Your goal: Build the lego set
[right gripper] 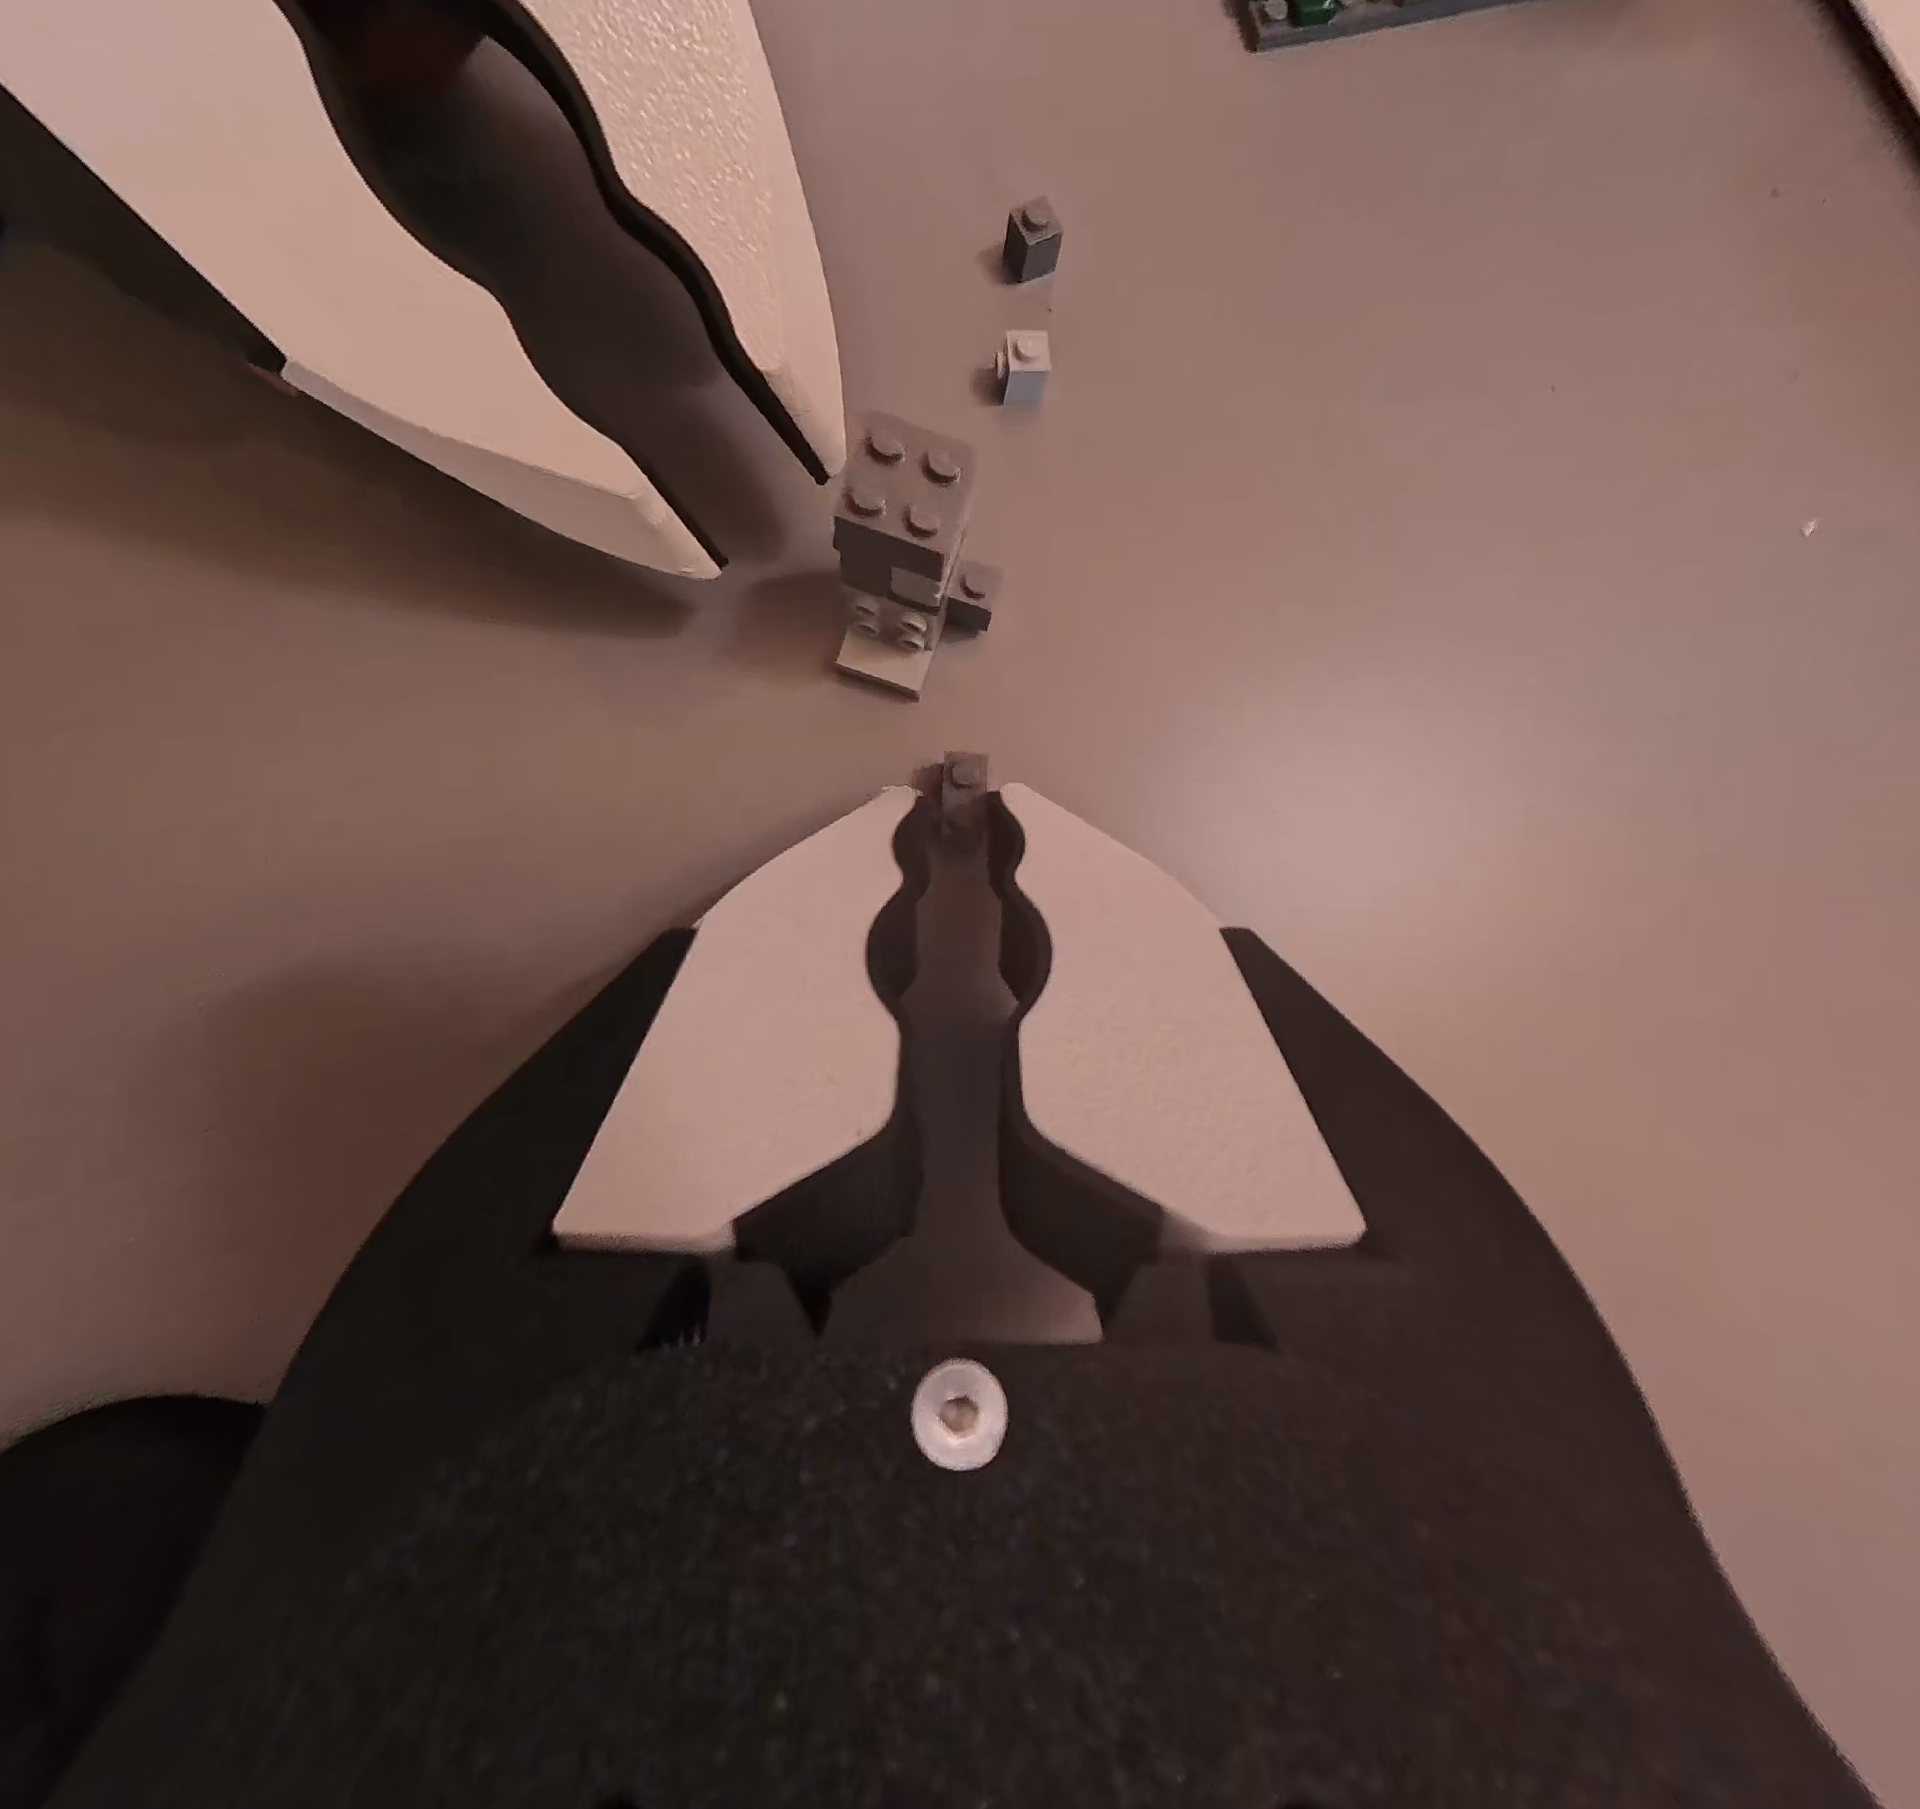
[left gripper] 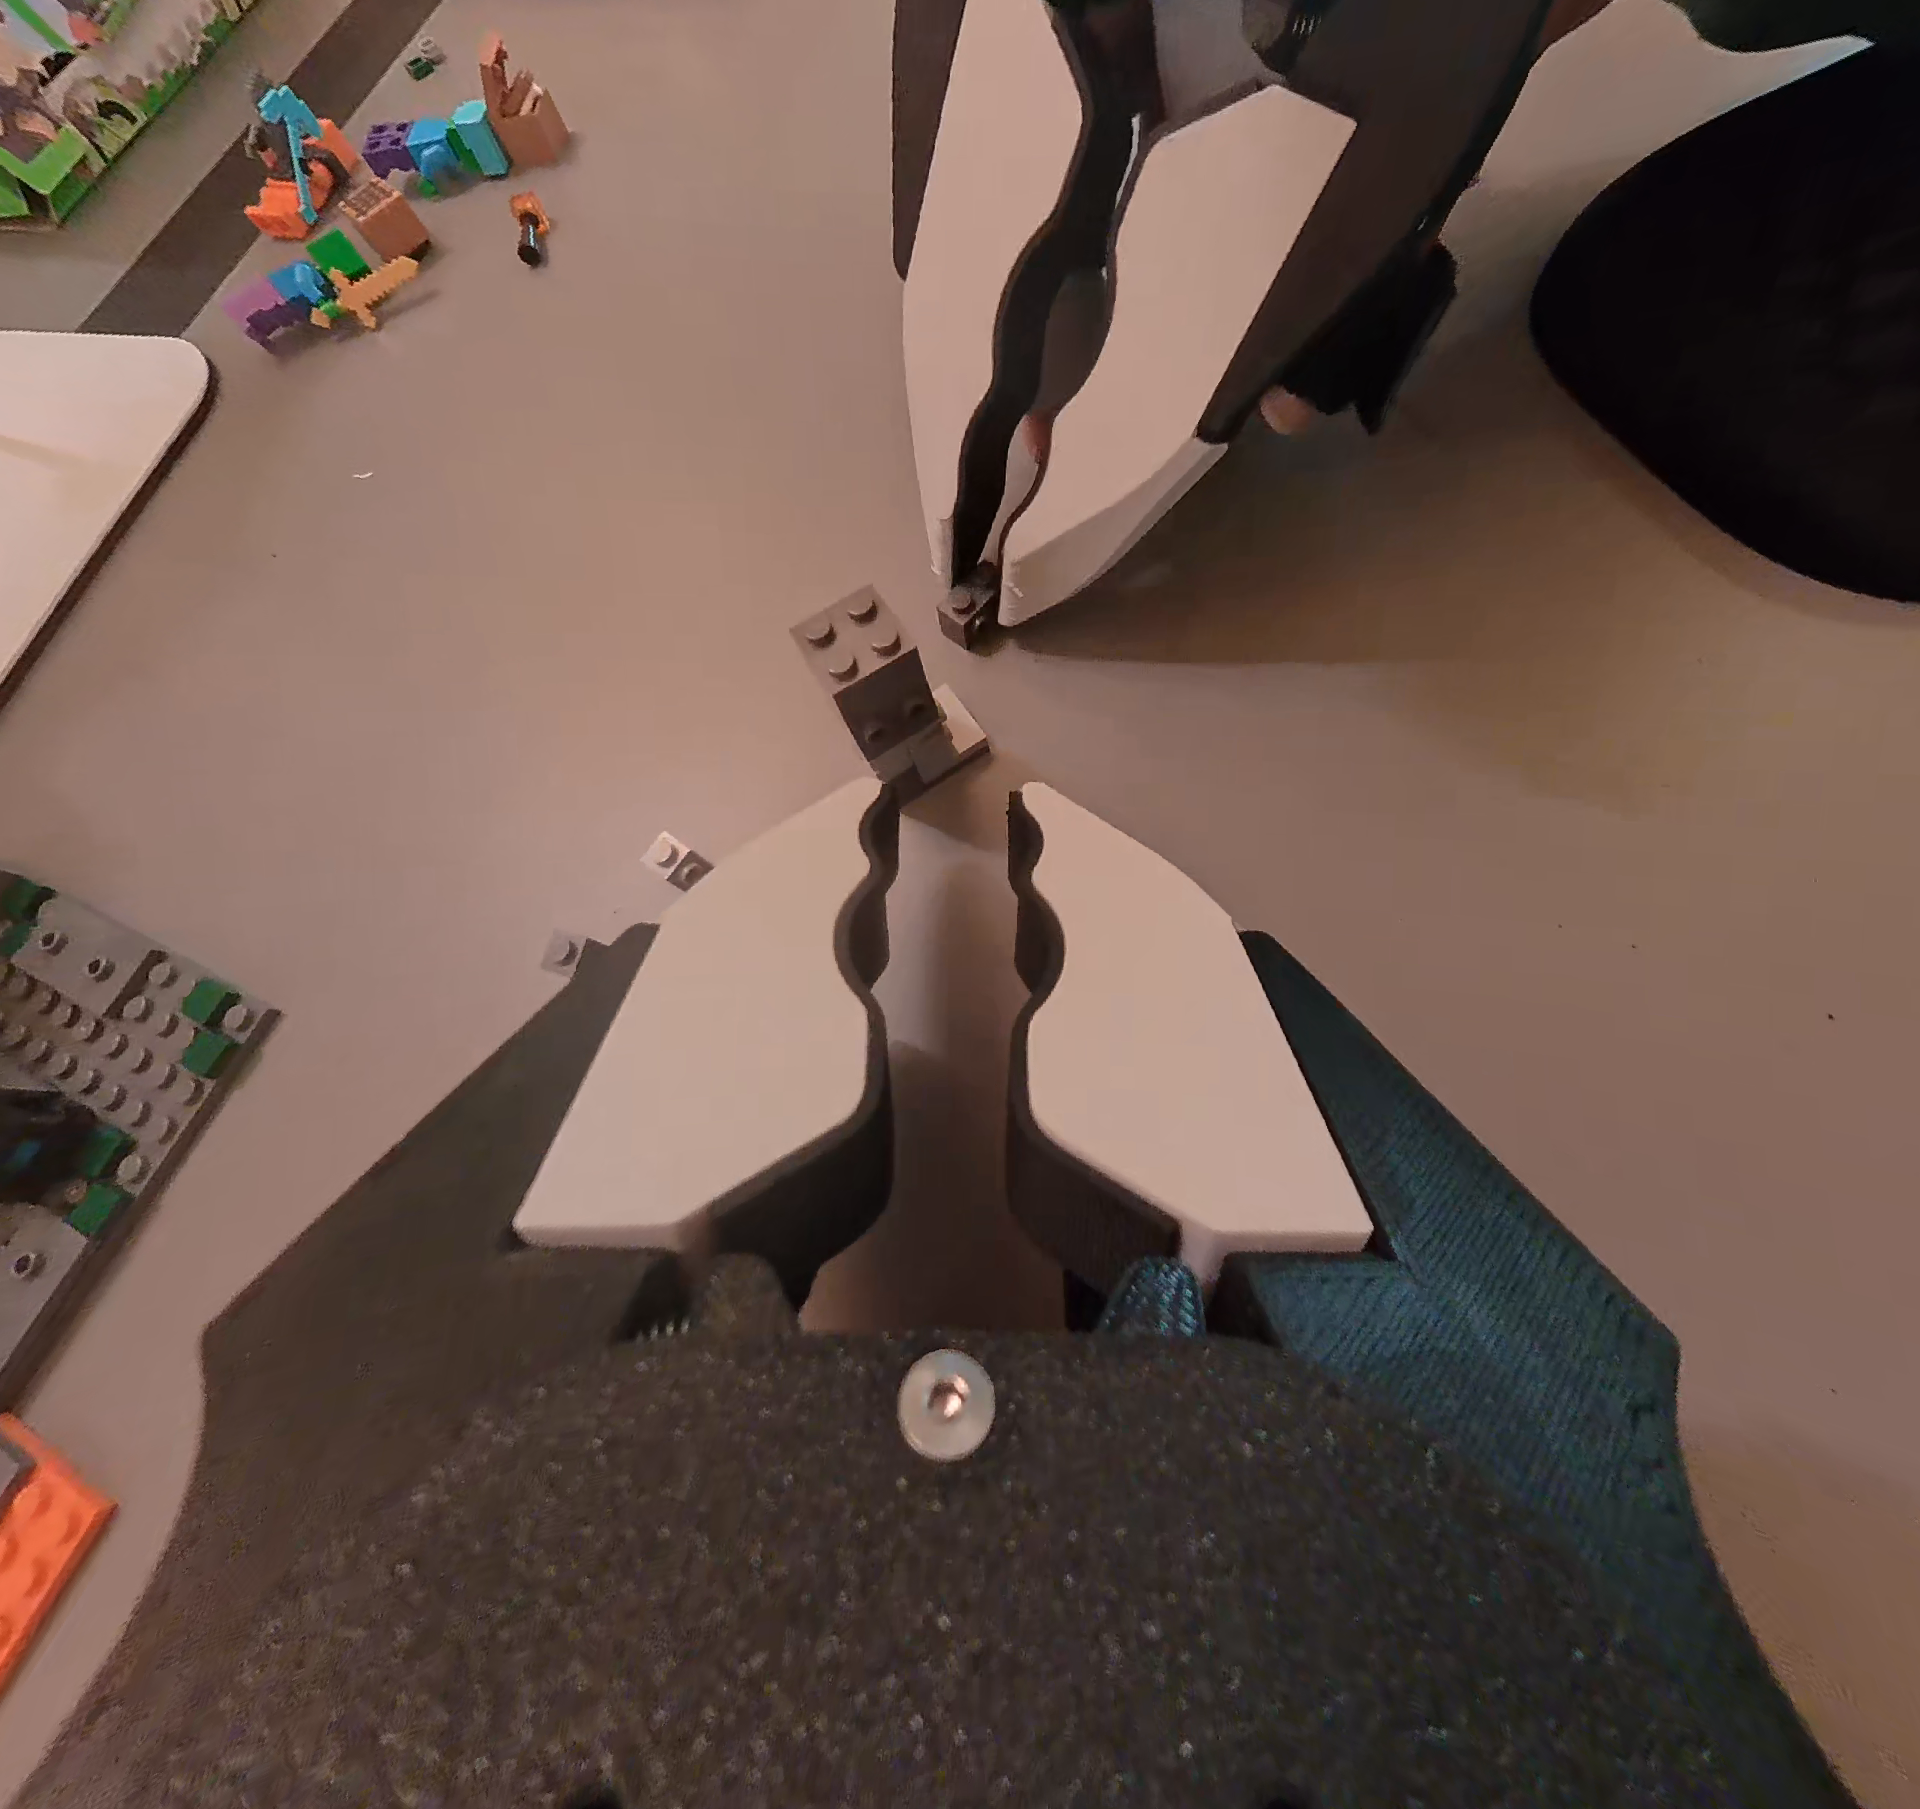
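Observation:
A small grey Lego figure (left gripper: 883, 699) stands on the grey table, with a studded 2x2 top and a light plate at its foot. It also shows in the right wrist view (right gripper: 904, 544). My left gripper (left gripper: 951, 798) is open and empty, its tips just short of the figure; in the right wrist view it (right gripper: 769, 518) reaches in from the upper left beside the figure. My right gripper (right gripper: 958, 793) is shut on a small dark grey brick (right gripper: 961, 785) and holds it near the figure. The left wrist view shows this gripper (left gripper: 977, 580) and the brick (left gripper: 966, 616) low by the table.
Two small loose grey bricks (right gripper: 1034, 242) (right gripper: 1023, 367) lie beyond the figure. A grey baseplate build with green pieces (left gripper: 104, 1032) sits at the left. Colourful loose pieces (left gripper: 384, 190), a green box (left gripper: 104, 24), an orange plate (left gripper: 42, 1531) and a black chair (left gripper: 1745, 357) are around.

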Tool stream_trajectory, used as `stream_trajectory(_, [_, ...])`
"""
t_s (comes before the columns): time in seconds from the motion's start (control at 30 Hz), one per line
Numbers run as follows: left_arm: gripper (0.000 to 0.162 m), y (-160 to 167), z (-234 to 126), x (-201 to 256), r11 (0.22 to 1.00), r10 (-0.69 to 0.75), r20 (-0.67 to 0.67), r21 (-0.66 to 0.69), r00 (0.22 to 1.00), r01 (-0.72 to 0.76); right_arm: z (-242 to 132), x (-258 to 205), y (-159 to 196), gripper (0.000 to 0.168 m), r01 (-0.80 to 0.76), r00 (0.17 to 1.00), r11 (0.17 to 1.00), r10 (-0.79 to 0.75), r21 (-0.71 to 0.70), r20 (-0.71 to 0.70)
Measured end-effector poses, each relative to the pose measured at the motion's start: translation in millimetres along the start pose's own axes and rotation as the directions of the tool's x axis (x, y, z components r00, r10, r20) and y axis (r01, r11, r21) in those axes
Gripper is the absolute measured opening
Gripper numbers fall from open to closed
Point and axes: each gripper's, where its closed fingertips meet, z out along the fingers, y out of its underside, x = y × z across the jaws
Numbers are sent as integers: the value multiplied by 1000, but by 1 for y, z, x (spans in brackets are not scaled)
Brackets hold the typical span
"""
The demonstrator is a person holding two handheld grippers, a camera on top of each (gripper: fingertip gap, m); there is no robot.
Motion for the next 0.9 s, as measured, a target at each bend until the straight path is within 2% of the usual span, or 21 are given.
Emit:
stream_trajectory(0.53, [20, 6, 2, 0, 1000, 7, 4, -21, 1000, -7, -21, 6, -15, 9, -60, 998, 990, 59, 129, 9])
stream_trajectory(0.9, [20, 7, 2, 0, 1000, 10, 6, -25, 1000, -10, -24, 10, -17, 9, -76, 997, 986, 77, 149, -7])
